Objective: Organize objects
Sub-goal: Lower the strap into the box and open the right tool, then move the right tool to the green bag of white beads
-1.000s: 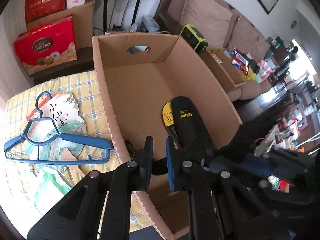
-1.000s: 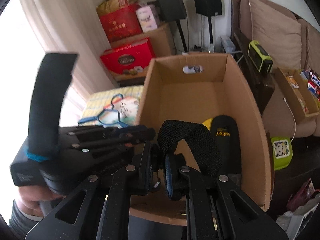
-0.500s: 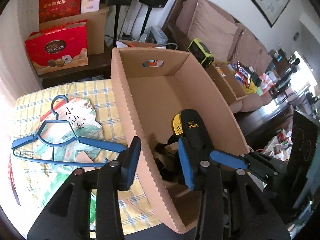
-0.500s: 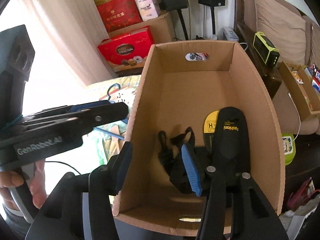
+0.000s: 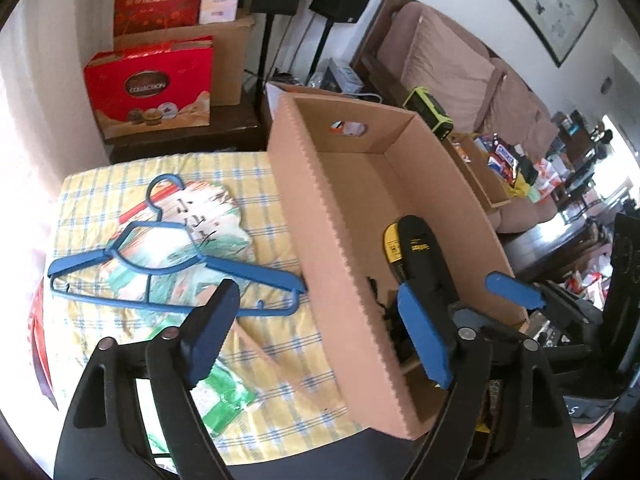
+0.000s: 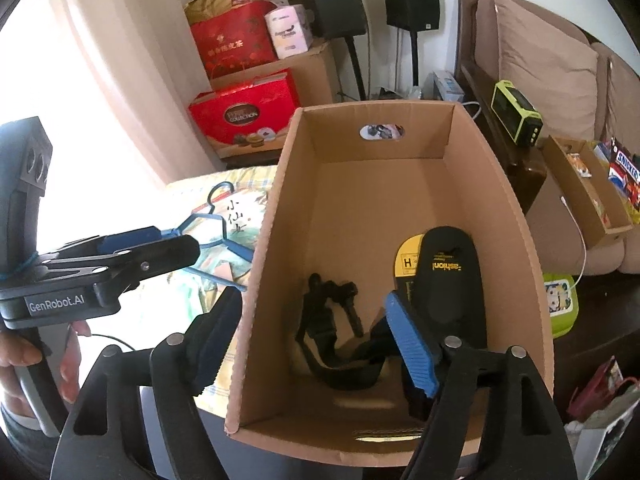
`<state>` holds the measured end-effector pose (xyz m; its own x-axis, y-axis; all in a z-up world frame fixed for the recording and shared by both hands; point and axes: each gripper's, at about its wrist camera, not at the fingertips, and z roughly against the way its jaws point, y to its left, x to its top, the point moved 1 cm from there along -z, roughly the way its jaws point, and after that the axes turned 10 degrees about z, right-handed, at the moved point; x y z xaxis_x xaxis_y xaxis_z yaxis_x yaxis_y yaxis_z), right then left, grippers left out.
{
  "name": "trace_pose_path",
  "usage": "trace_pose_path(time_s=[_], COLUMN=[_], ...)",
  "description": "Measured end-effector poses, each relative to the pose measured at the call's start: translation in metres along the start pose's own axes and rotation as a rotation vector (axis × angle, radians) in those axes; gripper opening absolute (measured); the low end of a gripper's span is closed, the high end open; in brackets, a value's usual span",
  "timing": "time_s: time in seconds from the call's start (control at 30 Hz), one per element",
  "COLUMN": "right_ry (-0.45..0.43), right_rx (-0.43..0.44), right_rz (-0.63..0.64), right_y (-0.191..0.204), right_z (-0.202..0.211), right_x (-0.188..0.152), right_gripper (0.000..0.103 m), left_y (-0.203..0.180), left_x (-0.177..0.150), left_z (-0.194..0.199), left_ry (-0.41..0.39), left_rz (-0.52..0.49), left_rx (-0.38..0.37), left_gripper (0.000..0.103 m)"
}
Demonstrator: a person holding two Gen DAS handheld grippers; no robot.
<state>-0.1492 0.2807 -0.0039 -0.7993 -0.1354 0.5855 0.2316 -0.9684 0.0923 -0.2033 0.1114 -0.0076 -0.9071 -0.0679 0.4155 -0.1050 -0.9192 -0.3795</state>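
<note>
Inside the cardboard box (image 6: pixel 400 208), on its floor: a black strap (image 6: pixel 336 332) in a loose tangle, beside a black insole (image 6: pixel 448 280) with a yellow insole (image 6: pixel 406 258) tucked under its left edge. Above the box's near end, the right tongs (image 6: pixel 316 344), jaws spread and opening, clamped on nothing; left finger outside the box's left wall, right finger over the floor just right of the strap, so strap lies below and between, untouched. Seen from the left wrist view, the left tongs (image 5: pixel 316 336), likewise released and opening, nothing between the pads; straddling the box's (image 5: pixel 340 248) serrated left wall, one finger over the checked cloth (image 5: pixel 256 344) on the bench, the other over the box interior near the black insole (image 5: pixel 424 256). Left of the box on the cloth, a blue hanger (image 5: pixel 160 264) lying flat across a printed paper fan (image 5: pixel 188 236), its right end touching the box wall. Beyond, a red gift box (image 5: pixel 150 88) against the wall.
</note>
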Motion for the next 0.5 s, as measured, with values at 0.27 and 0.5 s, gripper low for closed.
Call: trace_pose_path(time_s=[0.27, 0.5], right_ry=[-0.007, -0.021], right_rx=[-0.003, -0.003], right_rz=[0.008, 0.049], right_y=[0.012, 0.036], right_z=[-0.003, -0.005], right_x=[0.003, 0.007], right_gripper=[0.092, 0.103], left_y=[0.029, 0.059], left_x=[-0.008, -0.017], left_z=[0.017, 0.032], left_ry=[-0.029, -0.067], left_rz=[-0.003, -0.012], left_rx=[0.039, 0.094], left_gripper=[0.098, 0.103])
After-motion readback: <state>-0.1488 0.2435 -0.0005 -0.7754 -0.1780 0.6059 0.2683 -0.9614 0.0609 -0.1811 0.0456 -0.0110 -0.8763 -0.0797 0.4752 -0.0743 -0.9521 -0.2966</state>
